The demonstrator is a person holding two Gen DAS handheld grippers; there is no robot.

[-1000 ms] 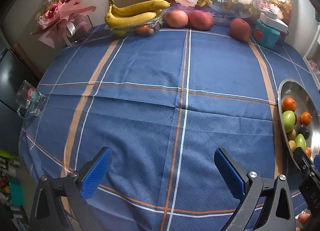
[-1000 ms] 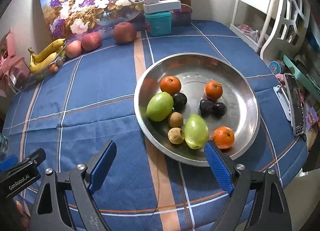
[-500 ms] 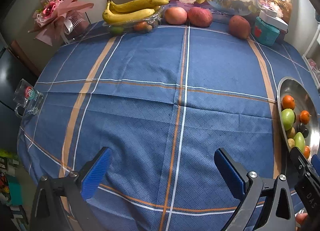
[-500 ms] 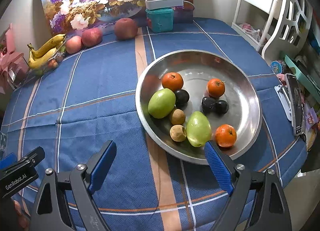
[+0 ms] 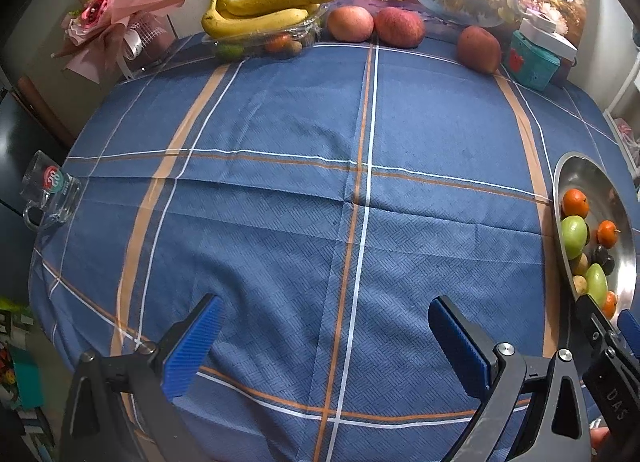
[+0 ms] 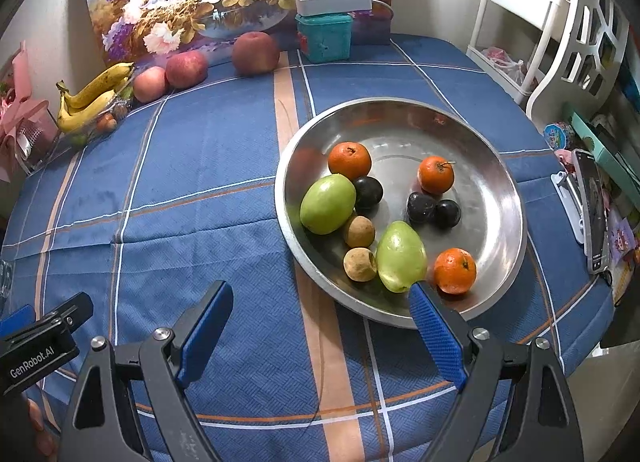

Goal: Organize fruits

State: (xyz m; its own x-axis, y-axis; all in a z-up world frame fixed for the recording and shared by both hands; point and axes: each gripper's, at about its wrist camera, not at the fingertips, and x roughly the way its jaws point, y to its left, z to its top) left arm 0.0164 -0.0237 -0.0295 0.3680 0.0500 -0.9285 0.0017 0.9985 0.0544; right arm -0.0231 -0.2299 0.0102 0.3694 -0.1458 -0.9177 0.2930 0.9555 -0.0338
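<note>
A steel bowl (image 6: 504,198) on the blue cloth holds oranges (image 6: 349,160), green fruits (image 6: 328,204), dark plums (image 6: 434,210) and small brown fruits (image 6: 359,231). It shows at the right edge of the left wrist view (image 5: 576,170). Bananas (image 5: 256,12) lie on a clear tray with small fruits at the table's far edge, next to three red apples (image 5: 399,27). My left gripper (image 5: 326,324) is open and empty over the near middle of the cloth. My right gripper (image 6: 320,304) is open and empty by the bowl's near rim.
A teal box (image 6: 325,37) with a white lamp stands at the back. A pink bouquet (image 5: 116,22) is at the far left, a glass mug (image 5: 50,194) at the left edge. A phone (image 6: 594,206) lies at the right edge, a white rack (image 6: 560,30) beyond.
Both grippers have drawn back slightly, so the table's far objects sit a little higher in view. Both stay open and empty.
</note>
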